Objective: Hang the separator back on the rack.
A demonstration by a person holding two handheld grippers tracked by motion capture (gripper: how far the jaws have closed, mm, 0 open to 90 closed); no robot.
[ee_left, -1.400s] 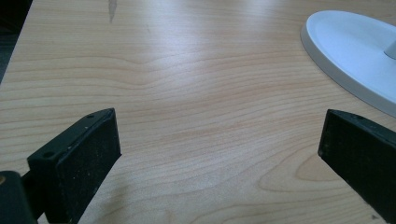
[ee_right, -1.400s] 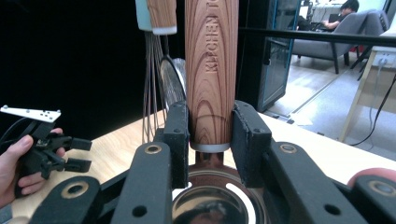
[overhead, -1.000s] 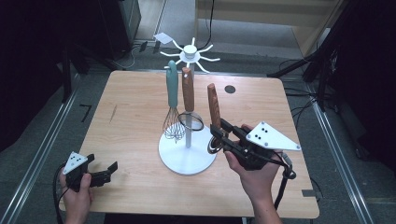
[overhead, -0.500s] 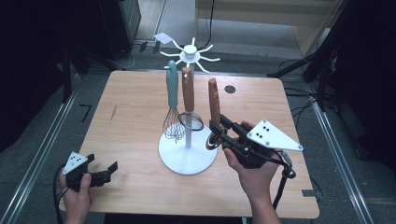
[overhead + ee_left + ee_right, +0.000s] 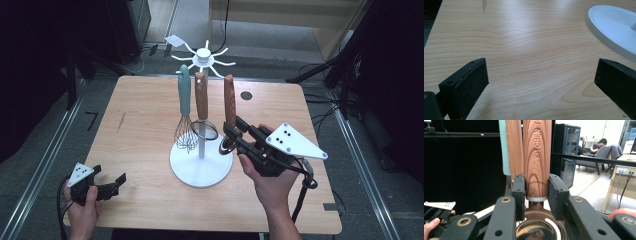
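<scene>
Clamping the wood-handled utensil (image 5: 229, 107) near its metal end, right gripper (image 5: 235, 134) has barely shifted, prob. not yet lifted off rack (image 5: 201, 165); left gripper (image 5: 116, 181) idles agape by table's (image 5: 145, 120) near-left corner.

stand (image 5: 201, 167) is standing on table (image 5: 140, 115) middle | whisk (image 5: 186, 135) is hanging left of pole | ladle (image 5: 229, 107) is hanging right | left tool (image 5: 111, 186) is resting near front-left corner

The wooden handle (image 5: 537, 160) held upright in the right gripper view bears raised capital letters running lengthwise along its grain: "KITCHEN", followed by a "T" or "TO" that the top edge cuts off. No other writing can be read.
</scene>
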